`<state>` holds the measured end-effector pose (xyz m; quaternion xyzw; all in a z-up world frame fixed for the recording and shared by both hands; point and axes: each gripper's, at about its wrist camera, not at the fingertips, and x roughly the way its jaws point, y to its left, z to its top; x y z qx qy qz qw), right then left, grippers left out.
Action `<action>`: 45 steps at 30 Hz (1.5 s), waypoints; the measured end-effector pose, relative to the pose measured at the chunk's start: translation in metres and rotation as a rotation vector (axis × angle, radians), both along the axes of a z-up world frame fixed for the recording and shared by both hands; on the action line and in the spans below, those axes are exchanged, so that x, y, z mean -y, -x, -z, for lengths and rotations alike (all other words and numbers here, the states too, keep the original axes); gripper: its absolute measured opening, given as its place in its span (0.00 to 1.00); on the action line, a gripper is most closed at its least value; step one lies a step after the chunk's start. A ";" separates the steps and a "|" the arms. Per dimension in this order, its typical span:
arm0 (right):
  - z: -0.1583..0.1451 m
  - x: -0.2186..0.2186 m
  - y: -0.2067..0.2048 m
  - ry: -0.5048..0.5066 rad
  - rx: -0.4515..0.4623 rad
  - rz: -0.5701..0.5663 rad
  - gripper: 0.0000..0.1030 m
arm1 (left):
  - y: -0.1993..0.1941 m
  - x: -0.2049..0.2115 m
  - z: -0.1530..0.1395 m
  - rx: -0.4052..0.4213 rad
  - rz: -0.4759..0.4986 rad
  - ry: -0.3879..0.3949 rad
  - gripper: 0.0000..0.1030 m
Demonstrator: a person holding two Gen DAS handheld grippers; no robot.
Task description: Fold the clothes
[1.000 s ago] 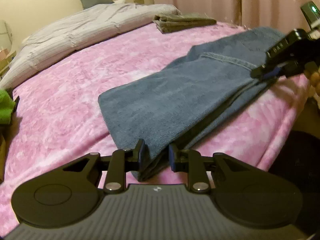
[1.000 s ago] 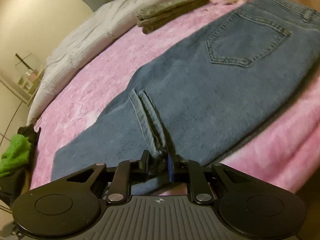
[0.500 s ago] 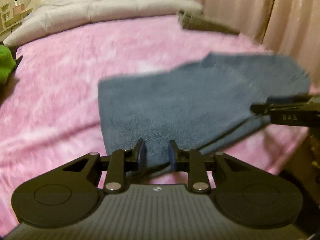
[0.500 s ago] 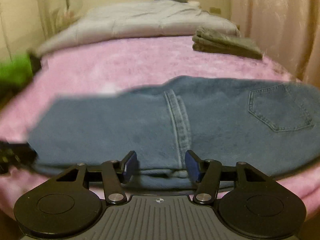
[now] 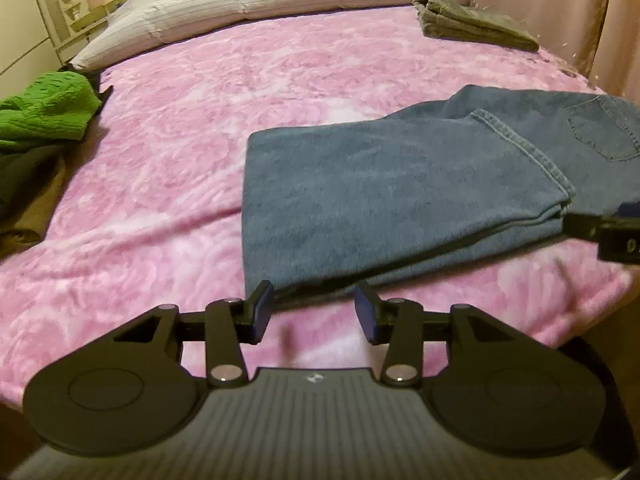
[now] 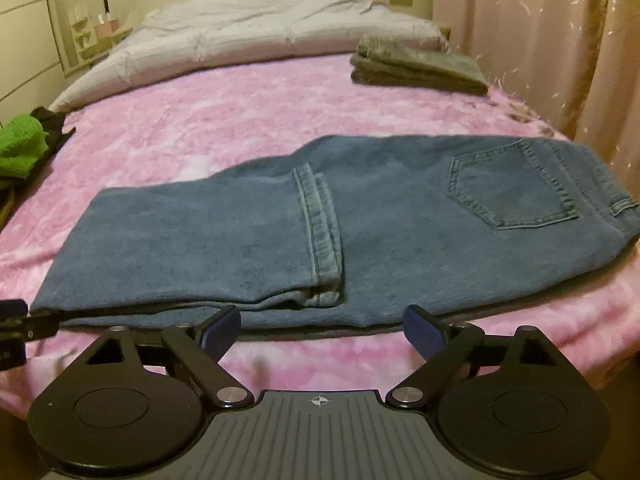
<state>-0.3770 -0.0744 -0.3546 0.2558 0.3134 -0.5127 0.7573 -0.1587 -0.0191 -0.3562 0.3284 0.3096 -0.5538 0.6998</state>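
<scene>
One pair of jeans [image 6: 360, 232] lies on one pink blanket [image 6: 240, 120]. One folded grey garment [image 6: 420, 66], one green garment [image 5: 48, 108] (atop darker clothes, number unclear), one grey duvet [image 6: 260, 32], two grippers [image 5: 314, 312] [image 6: 322, 332].

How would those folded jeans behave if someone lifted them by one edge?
The jeans would probably droop and unfold, since the stacked layers lie loose. The thick denim and heavy seams suggest some weight. On the fuzzy pink blanket they would likely drag, not slide.
</scene>
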 end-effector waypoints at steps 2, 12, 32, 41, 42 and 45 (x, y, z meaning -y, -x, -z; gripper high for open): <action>-0.003 -0.004 0.002 0.007 0.000 0.006 0.88 | 0.002 -0.006 -0.003 0.006 -0.010 -0.002 0.42; -0.014 -0.026 0.010 0.021 0.000 0.021 0.88 | 0.011 -0.030 -0.019 0.027 -0.014 0.029 0.48; -0.023 -0.045 0.016 0.075 -0.012 0.001 0.88 | 0.001 -0.049 -0.022 -0.043 -0.034 0.064 0.52; -0.005 -0.060 -0.033 0.279 -0.217 -0.272 0.88 | -0.039 -0.055 -0.008 -0.171 -0.109 0.071 0.50; 0.000 -0.064 -0.043 0.316 -0.249 -0.326 0.88 | -0.044 -0.055 -0.007 -0.183 -0.116 0.073 0.49; 0.017 -0.075 -0.072 0.414 -0.344 -0.475 0.88 | -0.057 -0.057 -0.003 -0.217 -0.139 0.077 0.48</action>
